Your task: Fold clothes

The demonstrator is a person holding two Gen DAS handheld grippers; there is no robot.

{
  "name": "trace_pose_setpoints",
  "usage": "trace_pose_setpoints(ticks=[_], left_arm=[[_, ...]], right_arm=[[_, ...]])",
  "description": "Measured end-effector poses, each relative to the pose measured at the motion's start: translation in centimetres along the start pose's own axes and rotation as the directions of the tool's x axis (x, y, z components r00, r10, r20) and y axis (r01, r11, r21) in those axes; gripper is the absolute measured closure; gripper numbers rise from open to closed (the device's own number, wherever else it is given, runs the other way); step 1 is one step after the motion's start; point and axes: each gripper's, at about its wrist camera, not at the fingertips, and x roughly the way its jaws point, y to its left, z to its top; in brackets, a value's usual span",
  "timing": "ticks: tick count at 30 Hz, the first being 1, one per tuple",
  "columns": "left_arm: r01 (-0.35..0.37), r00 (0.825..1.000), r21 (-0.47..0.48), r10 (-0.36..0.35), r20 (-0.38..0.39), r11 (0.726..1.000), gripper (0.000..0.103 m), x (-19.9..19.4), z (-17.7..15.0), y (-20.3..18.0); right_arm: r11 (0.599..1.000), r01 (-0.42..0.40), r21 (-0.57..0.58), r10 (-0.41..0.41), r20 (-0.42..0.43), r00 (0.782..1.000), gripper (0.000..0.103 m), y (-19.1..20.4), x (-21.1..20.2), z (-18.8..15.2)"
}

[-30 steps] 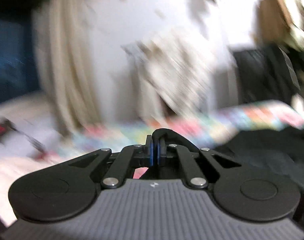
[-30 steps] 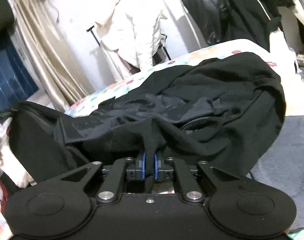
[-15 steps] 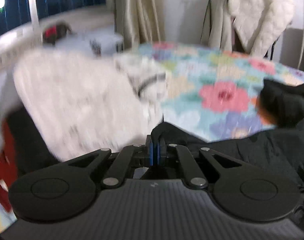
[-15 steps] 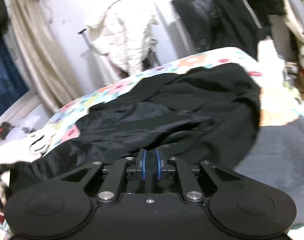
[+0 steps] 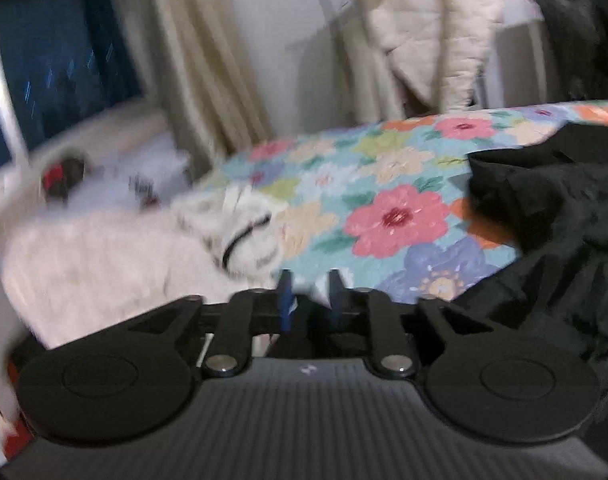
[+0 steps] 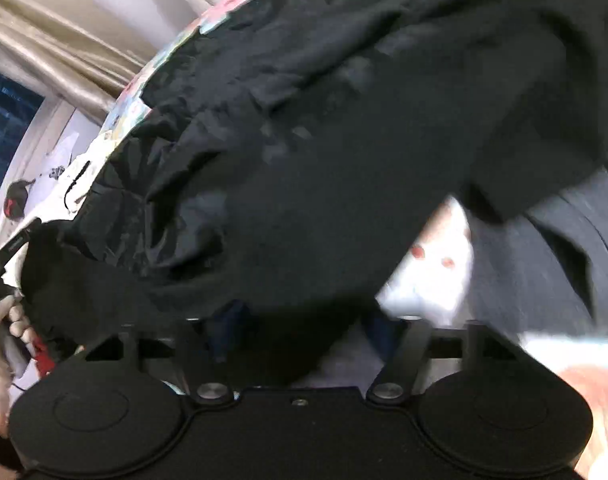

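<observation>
A black garment [image 5: 551, 216] lies crumpled on the floral bedspread [image 5: 391, 216], to the right of my left gripper [image 5: 310, 298]. That gripper is open, its blue pads [image 5: 286, 300] a little apart with nothing between them. In the right wrist view the same black garment [image 6: 343, 140] fills most of the frame. My right gripper [image 6: 304, 328] is open wide at its near edge. A loose fold of the black cloth hangs down between the spread fingers and partly hides them.
A white fluffy garment [image 5: 104, 256] lies left on the bed. A white quilted jacket [image 5: 435, 28] hangs at the wall beside beige curtains [image 5: 196, 60] and a dark window [image 5: 60, 52]. Grey cloth [image 6: 543, 264] lies right of the black garment. A hand [image 6: 0, 340] shows at the left edge.
Both grippers were shut on black cloth and have now opened and let it go. The right gripper has dropped close to the garment; the left view has swung right along the bed.
</observation>
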Motion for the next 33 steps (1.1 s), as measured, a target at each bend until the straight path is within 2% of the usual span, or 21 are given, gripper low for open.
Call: trace_pose_setpoints(ticks=[1, 3, 5, 7, 8, 10, 11, 14, 16, 18, 21, 23, 26, 27, 28, 29, 30, 31, 32, 33], left_arm=[[-0.001, 0.999, 0.033, -0.001, 0.039, 0.999, 0.058, -0.9, 0.1, -0.5], [0.023, 0.993, 0.071, -0.032, 0.117, 0.997, 0.049, -2.5, 1.0, -1.1], [0.110, 0.973, 0.064, -0.120, 0.198, 0.992, 0.038, -4.6, 1.5, -1.3], [0.199, 0.938, 0.067, -0.210, 0.275, 0.978, 0.020, -6.8, 2.0, -1.6], [0.260, 0.916, 0.084, -0.273, 0.294, 0.962, 0.017, -7.8, 2.2, -2.1], [0.394, 0.862, 0.135, -0.416, 0.290, 0.909, 0.015, -9.0, 2.4, -3.7], [0.467, 0.831, 0.144, -0.489, 0.264, 0.872, 0.015, -9.1, 2.5, -4.7], [0.658, 0.713, 0.154, -0.676, 0.186, 0.737, 0.015, -9.1, 2.7, -8.0], [0.730, 0.652, 0.150, -0.745, 0.143, 0.667, 0.015, -8.7, 2.6, -10.2], [0.775, 0.602, 0.186, -0.795, 0.077, 0.604, 0.015, -8.1, 2.5, -13.0], [0.805, 0.555, 0.280, -0.831, -0.042, 0.523, 0.014, -7.6, 2.0, -17.1], [0.813, 0.537, 0.333, -0.836, -0.111, 0.478, 0.014, -7.9, 1.3, -19.3], [0.796, 0.542, 0.421, -0.821, -0.177, 0.435, 0.011, -8.8, -0.2, -21.8], [0.773, 0.556, 0.473, -0.811, -0.185, 0.422, 0.010, -9.0, -0.7, -22.6], [0.740, 0.581, 0.524, -0.794, -0.181, 0.421, 0.011, -9.0, -1.0, -23.2], [0.696, 0.617, 0.578, -0.767, -0.176, 0.427, 0.017, -8.9, -1.2, -23.8], [0.664, 0.648, 0.612, -0.740, -0.181, 0.431, 0.053, -8.5, -0.9, -24.2], [0.669, 0.652, 0.605, -0.732, -0.199, 0.431, 0.090, -7.8, -0.2, -24.2], [0.709, 0.629, 0.552, -0.747, -0.215, 0.438, 0.097, -6.8, 1.0, -23.6], [0.746, 0.605, 0.497, -0.763, -0.228, 0.443, 0.096, -5.8, 2.2, -23.0]], right_arm=[[0.999, -0.016, -0.051, 0.019, 0.042, 0.999, 0.080, 0.8, -0.4, 0.5], [0.990, -0.051, -0.128, 0.068, 0.134, 0.989, 0.090, 1.8, -1.9, 1.2], [0.980, -0.103, -0.171, 0.141, 0.229, 0.963, 0.091, 2.1, -3.5, 1.7], [0.976, -0.157, -0.153, 0.195, 0.275, 0.941, 0.091, 1.4, -4.1, 2.2], [0.975, -0.171, -0.145, 0.206, 0.286, 0.936, 0.091, 1.1, -4.2, 2.4], [0.976, -0.158, -0.148, 0.197, 0.303, 0.933, 0.091, 0.6, -3.9, 3.0], [0.976, -0.145, -0.161, 0.189, 0.308, 0.932, 0.092, 0.5, -3.7, 3.2], [0.976, -0.140, -0.166, 0.188, 0.322, 0.928, 0.092, 0.0, -3.4, 4.1], [0.974, -0.157, -0.166, 0.205, 0.329, 0.922, 0.092, -0.2, -3.4, 4.7], [0.973, -0.153, -0.171, 0.203, 0.328, 0.923, 0.092, 0.7, -2.6, 5.0], [0.967, -0.170, -0.188, 0.224, 0.322, 0.920, 0.092, 1.3, -2.6, 4.8], [0.966, -0.194, -0.174, 0.242, 0.329, 0.913, 0.092, 1.0, -2.9, 4.9], [0.960, -0.241, -0.142, 0.276, 0.341, 0.899, 0.092, 0.3, -3.0, 5.2], [0.958, -0.253, -0.138, 0.286, 0.342, 0.895, 0.092, 0.1, -2.9, 5.2], [0.955, -0.265, -0.134, 0.295, 0.342, 0.892, 0.092, -0.1, -2.7, 5.3], [0.956, -0.265, -0.129, 0.294, 0.350, 0.889, 0.092, -0.4, -2.8, 5.4], [0.956, -0.265, -0.124, 0.292, 0.359, 0.886, 0.092, -0.8, -2.8, 5.5], [0.959, -0.264, -0.104, 0.284, 0.371, 0.884, 0.092, -1.3, -3.0, 5.6], [0.966, -0.246, -0.081, 0.258, 0.399, 0.880, 0.092, -1.9, -3.5, 5.6], [0.972, -0.228, -0.056, 0.230, 0.426, 0.875, 0.089, -2.5, -4.0, 5.6]])
